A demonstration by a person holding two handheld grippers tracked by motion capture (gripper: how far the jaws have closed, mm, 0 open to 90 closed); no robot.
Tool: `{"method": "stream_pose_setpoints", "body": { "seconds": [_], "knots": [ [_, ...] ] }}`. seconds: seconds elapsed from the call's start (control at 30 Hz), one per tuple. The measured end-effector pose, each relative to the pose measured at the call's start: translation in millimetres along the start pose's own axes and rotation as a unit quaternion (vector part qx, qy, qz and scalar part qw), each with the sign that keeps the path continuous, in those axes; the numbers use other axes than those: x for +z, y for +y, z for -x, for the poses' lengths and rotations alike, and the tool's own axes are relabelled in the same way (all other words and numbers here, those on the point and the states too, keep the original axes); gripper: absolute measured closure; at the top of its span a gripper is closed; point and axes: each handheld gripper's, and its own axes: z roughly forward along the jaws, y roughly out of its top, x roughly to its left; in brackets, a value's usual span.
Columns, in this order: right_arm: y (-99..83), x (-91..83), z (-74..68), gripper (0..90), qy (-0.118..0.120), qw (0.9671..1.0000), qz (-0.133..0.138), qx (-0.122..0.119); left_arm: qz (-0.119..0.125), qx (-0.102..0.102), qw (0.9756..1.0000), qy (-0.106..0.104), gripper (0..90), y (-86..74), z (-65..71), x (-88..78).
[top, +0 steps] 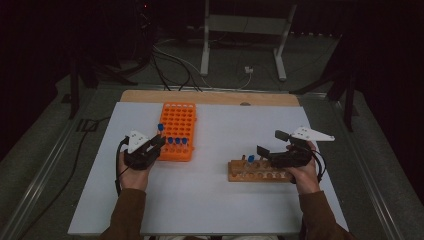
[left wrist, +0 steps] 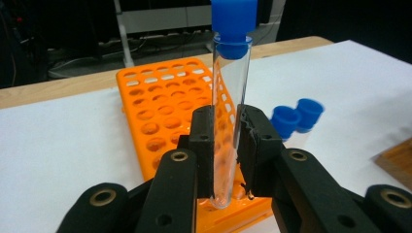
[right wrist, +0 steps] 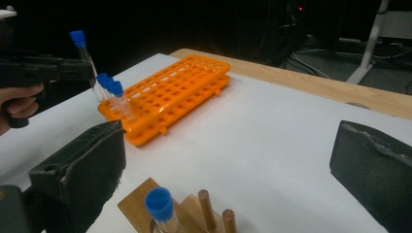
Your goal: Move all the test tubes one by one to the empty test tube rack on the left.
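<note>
A white sheet (top: 210,200) covers most of the desk (top: 210,96), leaving a strip of bare wood showing along the far edge. Beyond that edge, a white metal stand (top: 243,24) rests on the grey floor (top: 45,145), two feet angled outward (its upper part is lost in the dark). Black and white cables (top: 170,62) trail across the floor near it, and a small white plug (top: 248,70) lies between the stand's feet. To the left, a dark chair leg or frame (top: 75,85) rises from the floor. A pale rail (top: 47,165) runs along the floor beside the desk's left side, with another on the right (top: 372,170).
</note>
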Motion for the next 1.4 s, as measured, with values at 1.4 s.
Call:
{"method": "stream_pose_setpoints", "body": {
  "seconds": [1.4],
  "knots": [
    [-3.2,4.9,-5.1,0.0,0.014,0.9998,-0.007,-0.008,-0.073,0.018,0.9971,0.004,77.9,-28.2,0.8,21.0]
  ]
}}
